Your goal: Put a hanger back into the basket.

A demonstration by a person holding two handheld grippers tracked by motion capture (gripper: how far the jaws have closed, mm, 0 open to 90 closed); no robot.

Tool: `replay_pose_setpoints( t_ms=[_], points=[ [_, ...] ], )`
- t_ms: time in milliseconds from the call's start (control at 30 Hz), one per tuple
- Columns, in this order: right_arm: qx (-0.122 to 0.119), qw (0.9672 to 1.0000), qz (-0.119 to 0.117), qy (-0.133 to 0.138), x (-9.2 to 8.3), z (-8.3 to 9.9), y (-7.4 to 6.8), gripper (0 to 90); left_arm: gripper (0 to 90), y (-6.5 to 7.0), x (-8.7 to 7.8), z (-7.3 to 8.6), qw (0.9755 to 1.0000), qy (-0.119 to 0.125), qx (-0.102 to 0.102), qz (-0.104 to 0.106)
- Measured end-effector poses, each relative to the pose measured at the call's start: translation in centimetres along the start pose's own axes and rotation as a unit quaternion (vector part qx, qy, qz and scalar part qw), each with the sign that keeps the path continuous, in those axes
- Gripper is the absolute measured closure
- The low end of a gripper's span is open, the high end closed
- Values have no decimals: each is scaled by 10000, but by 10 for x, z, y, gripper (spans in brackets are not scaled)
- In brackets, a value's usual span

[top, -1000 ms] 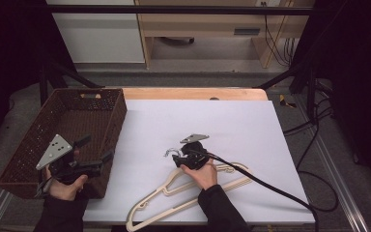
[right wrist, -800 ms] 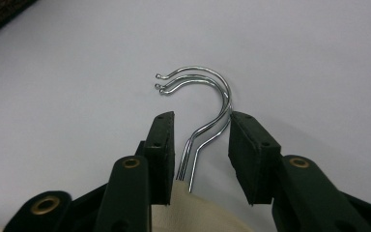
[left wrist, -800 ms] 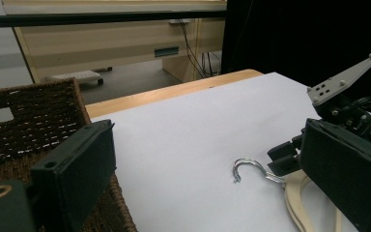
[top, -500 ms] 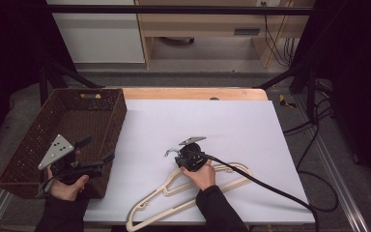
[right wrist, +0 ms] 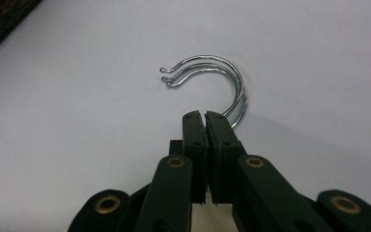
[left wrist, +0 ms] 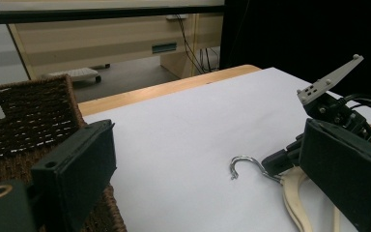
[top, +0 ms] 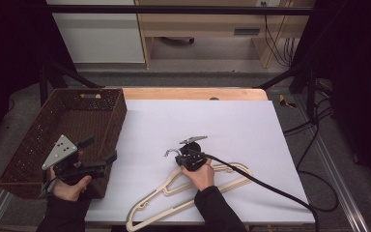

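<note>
Several pale wooden hangers [top: 222, 184] lie stacked on the white table top, their metal hooks [top: 170, 152] pointing left. My right gripper [top: 179, 157] lies low on the table at the hangers' neck. Its jaws have just been closing and now stand together [right wrist: 205, 117], pinching the hook wires [right wrist: 218, 65] where the shanks enter the tips. From the left gripper view the same hooks [left wrist: 244, 164] and the right gripper [left wrist: 280, 162] are seen at the right. My left gripper [top: 100, 149] hangs open over the basket's near right corner, with nothing between its jaws [left wrist: 207, 145].
A brown woven basket [top: 38, 140] stands at the table's left, its rim [left wrist: 29, 111] close below my left gripper. A thick black cable [top: 270, 189] trails from the right gripper across the hangers to the right. The white sheet [top: 232, 121] stretches away beyond the hooks.
The right gripper's jaws have come together at the hangers' hooks. Both hands have stayed almost where they were, and the hangers have not shifted.
</note>
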State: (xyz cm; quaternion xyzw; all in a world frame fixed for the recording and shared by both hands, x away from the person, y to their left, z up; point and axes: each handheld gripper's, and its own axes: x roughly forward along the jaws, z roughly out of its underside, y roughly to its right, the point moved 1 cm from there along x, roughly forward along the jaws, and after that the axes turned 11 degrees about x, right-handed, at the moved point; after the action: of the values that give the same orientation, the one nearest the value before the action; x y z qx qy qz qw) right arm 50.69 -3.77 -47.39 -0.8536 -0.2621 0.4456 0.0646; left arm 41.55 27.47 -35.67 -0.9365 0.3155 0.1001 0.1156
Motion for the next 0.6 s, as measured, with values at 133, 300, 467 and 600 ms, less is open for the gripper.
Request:
replay_pose_setpoints(
  t_ms=[133,300,467,600],
  points=[
    [60,10000,-10,36,-2,0,-1,883,57,4,3,0,10000,-50,63,58],
    [87,9999,-16,130,-5,0,-3,887,59,13,6,-2,9997,-91,139,171],
    [35,9997,-50,256,-11,0,-5,888,63,29,16,-4,9985,-219,287,400],
    [-28,9994,-105,316,-14,0,-7,888,76,47,33,2,9955,-499,379,706]
  ],
)
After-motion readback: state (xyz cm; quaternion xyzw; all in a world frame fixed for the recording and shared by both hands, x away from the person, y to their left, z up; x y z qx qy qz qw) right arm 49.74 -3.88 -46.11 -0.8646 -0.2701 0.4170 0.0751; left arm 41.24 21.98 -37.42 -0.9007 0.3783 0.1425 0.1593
